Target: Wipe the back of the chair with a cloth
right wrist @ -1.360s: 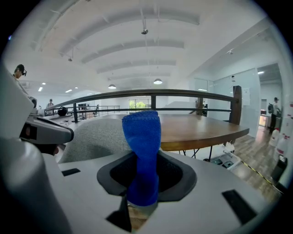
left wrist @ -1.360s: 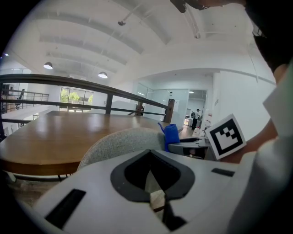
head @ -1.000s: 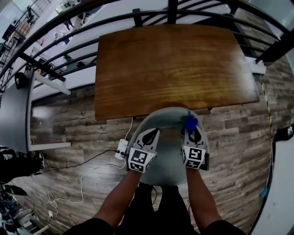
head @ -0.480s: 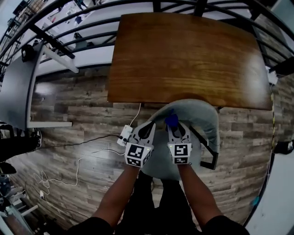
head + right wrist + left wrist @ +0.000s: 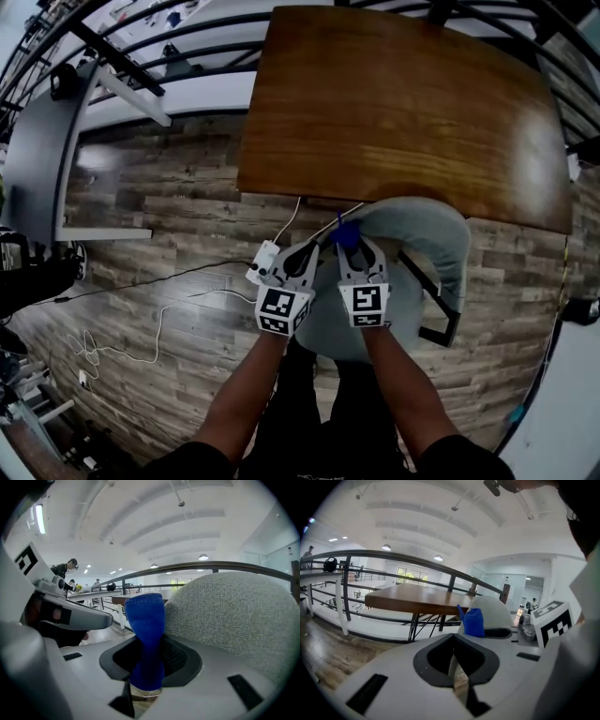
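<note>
Head view: the grey chair [image 5: 427, 234] stands at the near edge of the wooden table [image 5: 403, 103], its curved back toward the person.
Cloth: the blue cloth [image 5: 347, 232] sits at the left end of the chair back, against its top edge.
Right gripper: the right gripper [image 5: 356, 248] has its jaws clamped on the cloth; in the right gripper view [image 5: 146, 670] the cloth [image 5: 146, 630] stands up from between the jaws, touching the woven chair back [image 5: 239, 616] at its right.
Left gripper: the left gripper [image 5: 307, 253] is just beside the right one and left of the chair back; in the left gripper view [image 5: 454, 654] its jaws are closed together with nothing between them, and the cloth [image 5: 474, 622] and chair [image 5: 493, 612] lie ahead to the right.
Edges: the chair back's rim curves away to the right; the table edge runs close behind it.
Open room: bare plank floor [image 5: 159, 211] spreads left of the chair; the rest of the chair back to the right is uncovered.
Around: a white power block [image 5: 263, 262] lies on the floor just left of the left gripper, with cables [image 5: 178, 314] trailing left; a black chair arm [image 5: 439, 305] juts out at the right.
In the way: a dark railing [image 5: 141, 56] runs beyond the table; the person's forearms are over the chair seat.
</note>
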The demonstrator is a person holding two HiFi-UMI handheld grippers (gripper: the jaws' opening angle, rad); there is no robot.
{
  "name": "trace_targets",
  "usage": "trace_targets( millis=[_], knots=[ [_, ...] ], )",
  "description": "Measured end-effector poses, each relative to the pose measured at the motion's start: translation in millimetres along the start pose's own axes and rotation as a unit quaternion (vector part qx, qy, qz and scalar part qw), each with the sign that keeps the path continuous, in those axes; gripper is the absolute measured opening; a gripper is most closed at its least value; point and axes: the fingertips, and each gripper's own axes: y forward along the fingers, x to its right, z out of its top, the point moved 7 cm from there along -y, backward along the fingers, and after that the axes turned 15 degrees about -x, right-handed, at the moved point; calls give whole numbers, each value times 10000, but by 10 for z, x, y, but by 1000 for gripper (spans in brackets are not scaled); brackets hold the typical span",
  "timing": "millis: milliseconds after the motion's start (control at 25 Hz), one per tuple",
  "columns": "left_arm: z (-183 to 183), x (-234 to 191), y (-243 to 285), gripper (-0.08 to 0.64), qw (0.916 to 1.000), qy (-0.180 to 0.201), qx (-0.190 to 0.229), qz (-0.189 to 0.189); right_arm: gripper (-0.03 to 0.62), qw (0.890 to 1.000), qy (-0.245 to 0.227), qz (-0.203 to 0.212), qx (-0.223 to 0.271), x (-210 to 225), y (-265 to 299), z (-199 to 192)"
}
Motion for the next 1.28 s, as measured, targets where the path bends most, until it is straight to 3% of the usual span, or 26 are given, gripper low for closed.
trace_targets(
  millis=[240, 880, 1280],
  knots=[
    [-6, 30, 81, 5, 9999, 37, -16, -107, 117, 9998, -172, 21, 96, 84, 4, -10],
    [231, 511, 539, 5, 9972, 447, -79, -598, 117, 9980, 73, -558, 294, 806, -146, -164],
    [312, 983, 839, 5, 9914, 815, -133, -1018, 117, 9891, 750, -1239, 261, 1277, -358, -482]
  ],
)
